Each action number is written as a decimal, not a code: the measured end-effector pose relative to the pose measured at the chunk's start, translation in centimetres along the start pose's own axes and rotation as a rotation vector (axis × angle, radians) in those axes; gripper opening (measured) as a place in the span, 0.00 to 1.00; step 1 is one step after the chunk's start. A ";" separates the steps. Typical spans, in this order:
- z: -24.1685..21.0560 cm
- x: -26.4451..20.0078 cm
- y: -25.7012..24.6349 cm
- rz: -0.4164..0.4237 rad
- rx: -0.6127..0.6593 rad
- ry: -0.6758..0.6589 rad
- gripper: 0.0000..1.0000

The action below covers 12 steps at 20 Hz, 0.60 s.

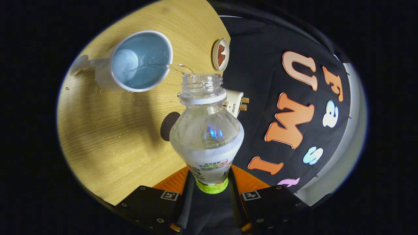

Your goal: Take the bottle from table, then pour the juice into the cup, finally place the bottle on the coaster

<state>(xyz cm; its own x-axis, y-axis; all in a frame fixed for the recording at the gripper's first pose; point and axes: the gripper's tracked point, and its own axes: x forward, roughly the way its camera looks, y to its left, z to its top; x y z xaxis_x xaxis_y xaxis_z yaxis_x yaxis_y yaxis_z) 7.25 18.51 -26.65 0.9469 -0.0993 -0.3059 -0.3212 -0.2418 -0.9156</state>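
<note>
Wood-grain table (107, 130) fills the left half of the frame, tilted steeply, with the booth's black cloth wall (261, 65) on the right. At the bottom centre the gripper (212, 182) is closed on the bottle (207, 137), one finger pressing each side of its labelled lower body; the bottle's base is hidden between the fingers and cut off from sight. Its clear upper part rises toward the centre of the frame, cap off, open threaded neck pointing at the upper left. A thin clear stream (178, 67) leaves the mouth and arcs over the rim into the cup (140, 62), a white mug with a pale blue inside, in the upper left; how full it is is hard to judge. Small droplets dot the table around the cup. A dark round coaster (167, 125) lies just left of the bottle's shoulder, partly hidden behind it. A white plug (235, 102) peeks out right of the neck, mostly covered. Farthest, at the table's upper edge, sits a small round dish (220, 54) with something brown inside, too small to identify.
</note>
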 end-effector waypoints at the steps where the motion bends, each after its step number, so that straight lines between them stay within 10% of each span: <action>1: 0.0 0.1 -0.1 -0.003 -0.007 -0.002 0.55; 12: 0.4 0.1 -0.5 -0.007 -0.080 -0.026 0.55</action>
<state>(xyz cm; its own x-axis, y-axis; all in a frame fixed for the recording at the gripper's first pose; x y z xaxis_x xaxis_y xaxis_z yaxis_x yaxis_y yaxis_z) 7.50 19.03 -26.30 0.9489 -0.0725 -0.3072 -0.3139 -0.3189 -0.8943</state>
